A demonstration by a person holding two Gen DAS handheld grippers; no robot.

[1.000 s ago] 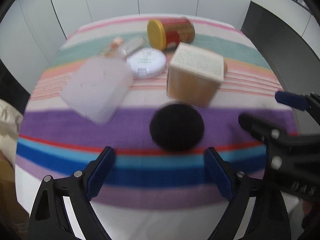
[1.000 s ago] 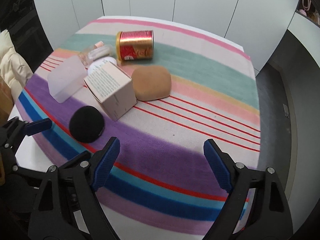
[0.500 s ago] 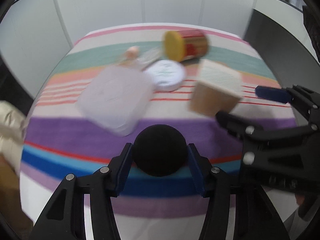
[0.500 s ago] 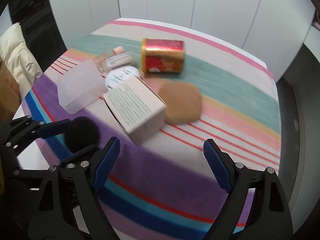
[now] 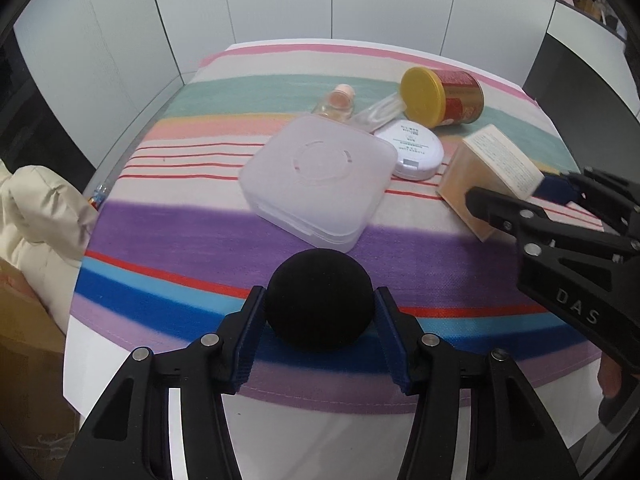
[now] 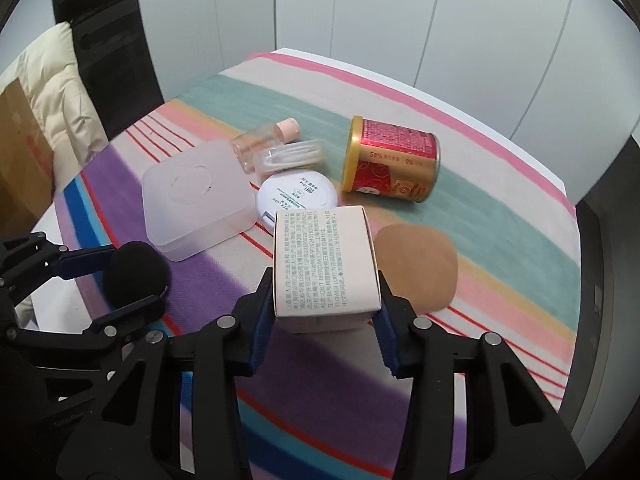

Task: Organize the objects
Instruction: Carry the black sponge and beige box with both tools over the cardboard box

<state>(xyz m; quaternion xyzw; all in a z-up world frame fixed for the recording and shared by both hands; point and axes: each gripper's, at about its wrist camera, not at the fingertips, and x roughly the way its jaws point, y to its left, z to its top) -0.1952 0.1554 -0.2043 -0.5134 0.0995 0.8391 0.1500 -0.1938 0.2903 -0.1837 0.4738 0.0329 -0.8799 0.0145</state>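
My left gripper (image 5: 319,312) is shut on a black round sponge puff (image 5: 319,296) near the table's front edge; it also shows in the right wrist view (image 6: 134,272). My right gripper (image 6: 326,300) is shut on a pale printed carton box (image 6: 325,264), which also shows in the left wrist view (image 5: 490,172). A tan round puff (image 6: 418,266) lies right beside the box. A frosted square plastic case (image 5: 318,180) lies in the middle of the striped cloth.
A white round compact (image 5: 412,148), a small clear bottle with a peach cap (image 5: 336,102), a clear tube (image 5: 380,114) and a red-gold can with a yellow lid (image 5: 440,96) lie behind. A cream jacket (image 5: 36,208) and cardboard box (image 5: 24,340) are left of the table.
My left gripper closed on the black puff and drew it toward the front edge. My right gripper moved forward to the carton box and closed on it.
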